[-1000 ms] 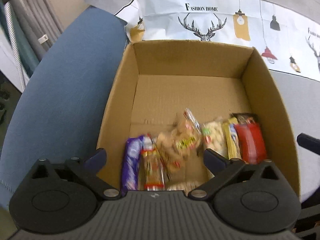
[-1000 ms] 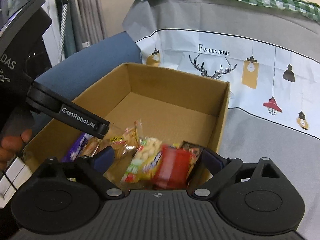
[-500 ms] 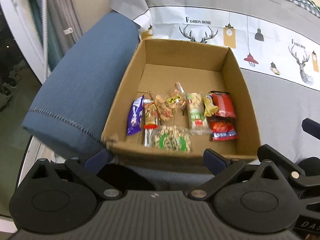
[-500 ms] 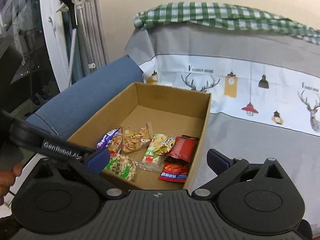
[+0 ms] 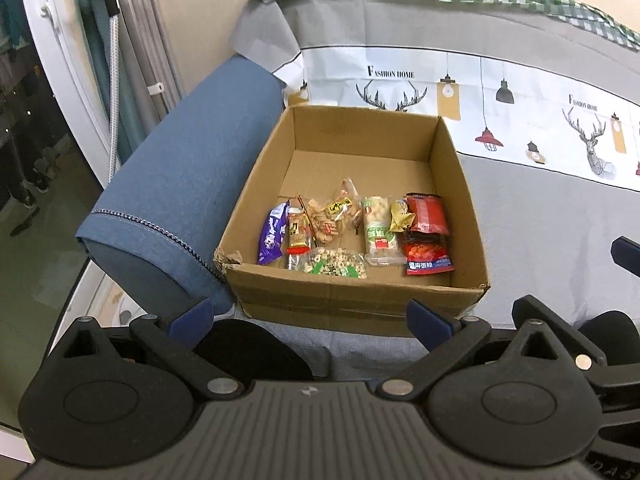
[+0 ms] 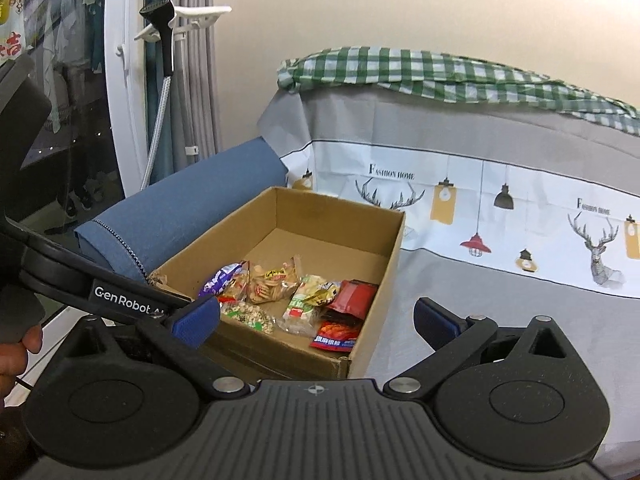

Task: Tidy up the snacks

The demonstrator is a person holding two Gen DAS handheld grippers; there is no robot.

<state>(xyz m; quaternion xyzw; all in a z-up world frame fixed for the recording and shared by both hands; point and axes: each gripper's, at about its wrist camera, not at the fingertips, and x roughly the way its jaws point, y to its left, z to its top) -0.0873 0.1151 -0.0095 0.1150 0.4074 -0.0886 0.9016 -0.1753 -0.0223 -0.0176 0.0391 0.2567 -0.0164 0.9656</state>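
Left wrist view: the left gripper [image 5: 308, 316] is held above the near edge of an open brown cardboard box [image 5: 360, 304], its blue-padded fingers spread wide apart with nothing between them. The box sits on a grey printed sofa cover [image 5: 540, 208], pressed against a blue fabric armrest [image 5: 180, 184]. All snack packets lie in a loose row across the near half of the box floor: a purple wrapper [image 5: 273, 233] at the left, a small orange-and-red packet [image 5: 298, 232] touching it, a clear bag of tan biscuits [image 5: 332, 216], a clear bag of mixed nuts with a green label [image 5: 334, 266] nearest the front wall, a green-and-white wrapped bar [image 5: 380, 232], a small gold packet [image 5: 400, 216], and two red pouches [image 5: 426, 236] at the right, one overlapping the other. The far half of the box floor is bare cardboard. Right wrist view: the right gripper [image 6: 316, 316] is likewise wide apart and holds nothing, positioned just short of the box's near right corner. A green checked cloth [image 6: 440, 76] lies along the sofa back.
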